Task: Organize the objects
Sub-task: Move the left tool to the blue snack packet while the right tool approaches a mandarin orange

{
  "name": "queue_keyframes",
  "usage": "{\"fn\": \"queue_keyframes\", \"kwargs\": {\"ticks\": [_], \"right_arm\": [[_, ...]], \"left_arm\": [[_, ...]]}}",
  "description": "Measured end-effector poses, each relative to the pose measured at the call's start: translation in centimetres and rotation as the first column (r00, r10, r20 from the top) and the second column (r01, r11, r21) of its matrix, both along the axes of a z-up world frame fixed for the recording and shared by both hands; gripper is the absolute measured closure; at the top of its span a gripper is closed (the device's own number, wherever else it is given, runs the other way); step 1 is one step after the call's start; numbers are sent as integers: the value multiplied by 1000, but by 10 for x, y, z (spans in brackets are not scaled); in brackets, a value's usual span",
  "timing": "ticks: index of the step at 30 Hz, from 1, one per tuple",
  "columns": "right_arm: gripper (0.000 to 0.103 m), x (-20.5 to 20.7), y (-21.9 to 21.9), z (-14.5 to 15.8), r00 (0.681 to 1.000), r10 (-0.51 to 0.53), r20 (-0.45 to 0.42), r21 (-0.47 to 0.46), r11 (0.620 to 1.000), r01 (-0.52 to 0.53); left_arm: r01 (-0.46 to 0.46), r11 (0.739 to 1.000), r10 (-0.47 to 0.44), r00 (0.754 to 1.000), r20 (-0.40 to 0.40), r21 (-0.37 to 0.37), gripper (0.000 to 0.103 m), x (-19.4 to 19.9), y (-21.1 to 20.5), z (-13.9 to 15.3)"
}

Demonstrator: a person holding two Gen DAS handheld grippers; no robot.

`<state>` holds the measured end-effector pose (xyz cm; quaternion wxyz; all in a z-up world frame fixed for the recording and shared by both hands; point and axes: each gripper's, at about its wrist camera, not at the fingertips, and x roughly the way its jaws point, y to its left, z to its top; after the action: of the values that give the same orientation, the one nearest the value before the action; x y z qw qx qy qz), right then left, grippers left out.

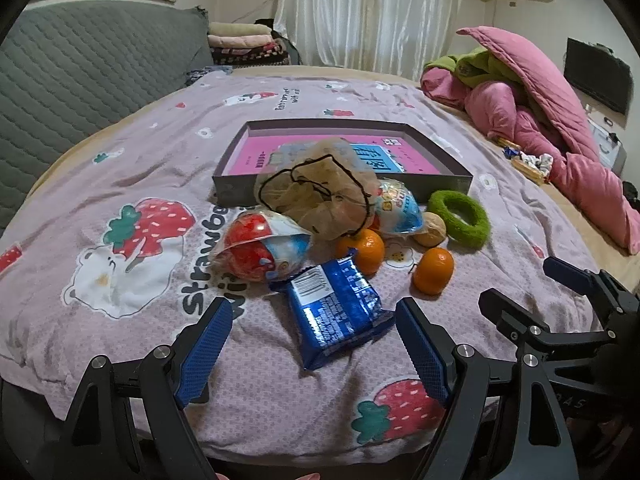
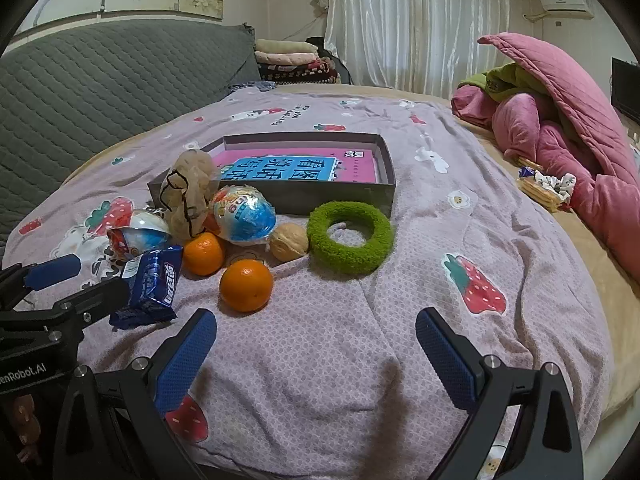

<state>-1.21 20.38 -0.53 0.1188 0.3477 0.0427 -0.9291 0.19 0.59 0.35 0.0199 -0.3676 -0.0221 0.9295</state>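
Roughly: 2 oranges (image 2: 245, 285) (image 2: 203, 253), 2 toy eggs (image 2: 244, 214) (image 2: 138, 234), 1 walnut (image 2: 288, 241), 1 cookie pkt (image 1: 340, 312); both tools (image 1: 314, 346) (image 2: 316, 354) spread, empty.

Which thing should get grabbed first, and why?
Probably the blue cookie pack: the left hand-held gripper is open with the pack right between its fingers. Easing forward and closing on it seems the natural next move, then into the box.

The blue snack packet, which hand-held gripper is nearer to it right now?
Left. The left hand-held gripper is open with the blue snack packet lying just ahead between its fingers; the right hand-held gripper is open off to the packet's right, over bare blanket.
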Motion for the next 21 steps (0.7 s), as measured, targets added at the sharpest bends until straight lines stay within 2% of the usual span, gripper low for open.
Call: {"fn": "queue_keyframes", "kwargs": {"ticks": [21], "right_arm": [[2,0,10,4,1000,-21,-17,-2,1000,21]], "left_arm": [[-27,1000,27,999,25,16,19,-9,8,-5]]}}
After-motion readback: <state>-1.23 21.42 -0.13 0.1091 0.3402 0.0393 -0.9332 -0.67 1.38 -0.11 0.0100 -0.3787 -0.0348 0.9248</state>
